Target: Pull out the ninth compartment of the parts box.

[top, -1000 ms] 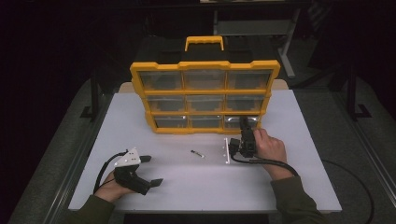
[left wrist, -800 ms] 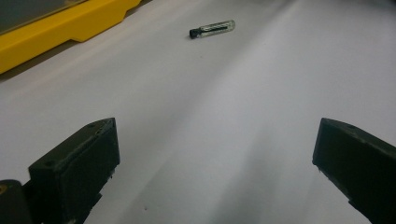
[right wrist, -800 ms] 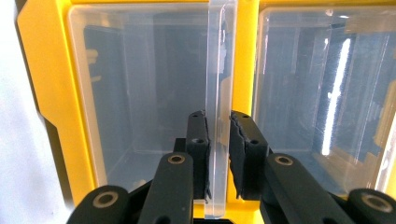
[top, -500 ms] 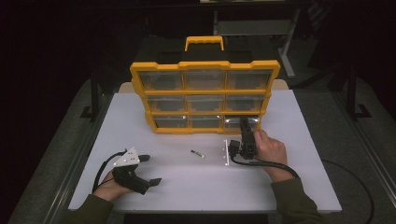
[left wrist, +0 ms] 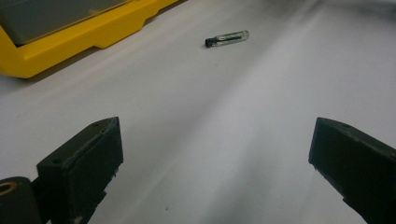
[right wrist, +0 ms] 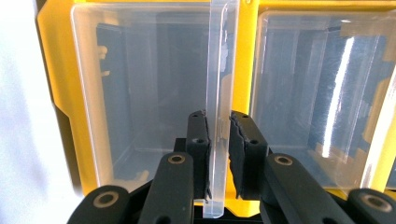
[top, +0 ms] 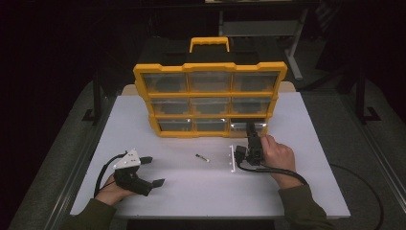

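**Right gripper clamped on clear drawer lip, left gripper idle and open**

High view: yellow plastic organiser case (top: 210,98) with nine clear drawers stands upright toward the table's (top: 306,191) far edge, black handle side up. Right gripper (top: 252,136) points away from the person at the bottom-right drawer (top: 248,125). That drawer's contents can't be made out. Left gripper (top: 152,171) sits near the near-left corner, jaws spread. Small clear vial with black cap (top: 202,157) lies flat mid-table, between the two grippers. White strip (top: 232,158) lies just left of the right gripper.

Left gripper view: both jaws wide apart, nothing between them. Vial (left wrist: 227,38) lies ahead on the table, long axis roughly across the view, cap end left. Case edge (left wrist: 70,44) at upper left.

Right gripper view: jaws pinched on a thin clear plastic tab (right wrist: 219,93), its long axis running straight up the view. Clear drawers either side of it look empty.
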The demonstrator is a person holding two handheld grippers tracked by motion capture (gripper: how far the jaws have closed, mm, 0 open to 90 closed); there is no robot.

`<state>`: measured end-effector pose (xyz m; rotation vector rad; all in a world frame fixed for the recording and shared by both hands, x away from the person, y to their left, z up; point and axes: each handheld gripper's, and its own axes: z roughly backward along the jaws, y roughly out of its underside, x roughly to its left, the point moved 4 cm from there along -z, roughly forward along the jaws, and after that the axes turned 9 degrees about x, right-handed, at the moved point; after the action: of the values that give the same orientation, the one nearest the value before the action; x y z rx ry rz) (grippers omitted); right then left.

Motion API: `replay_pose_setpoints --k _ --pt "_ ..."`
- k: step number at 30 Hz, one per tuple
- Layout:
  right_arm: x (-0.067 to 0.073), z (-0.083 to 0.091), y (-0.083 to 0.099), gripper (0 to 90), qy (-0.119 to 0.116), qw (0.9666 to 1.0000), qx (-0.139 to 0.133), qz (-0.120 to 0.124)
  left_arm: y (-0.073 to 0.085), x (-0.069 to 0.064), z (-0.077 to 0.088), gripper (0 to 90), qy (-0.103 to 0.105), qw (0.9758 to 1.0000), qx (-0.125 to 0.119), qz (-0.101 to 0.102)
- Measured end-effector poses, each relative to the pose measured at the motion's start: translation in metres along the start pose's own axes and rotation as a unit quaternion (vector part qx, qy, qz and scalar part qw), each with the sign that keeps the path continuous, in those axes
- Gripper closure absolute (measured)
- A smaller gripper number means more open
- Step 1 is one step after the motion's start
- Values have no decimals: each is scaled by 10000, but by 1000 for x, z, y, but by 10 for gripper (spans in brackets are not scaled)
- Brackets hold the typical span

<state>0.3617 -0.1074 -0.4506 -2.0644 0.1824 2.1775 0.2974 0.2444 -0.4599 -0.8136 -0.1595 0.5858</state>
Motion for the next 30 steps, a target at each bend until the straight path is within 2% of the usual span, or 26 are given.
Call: replay_pose_setpoints --k 8,30 --pt "-2 3 0 774 -15 9999 17 97 0 0 1 10 -28 10000 4 38" --pt "-2 13 -2 774 -73 9999 75 88 1 -3 0 5 20 10000 26 -21"
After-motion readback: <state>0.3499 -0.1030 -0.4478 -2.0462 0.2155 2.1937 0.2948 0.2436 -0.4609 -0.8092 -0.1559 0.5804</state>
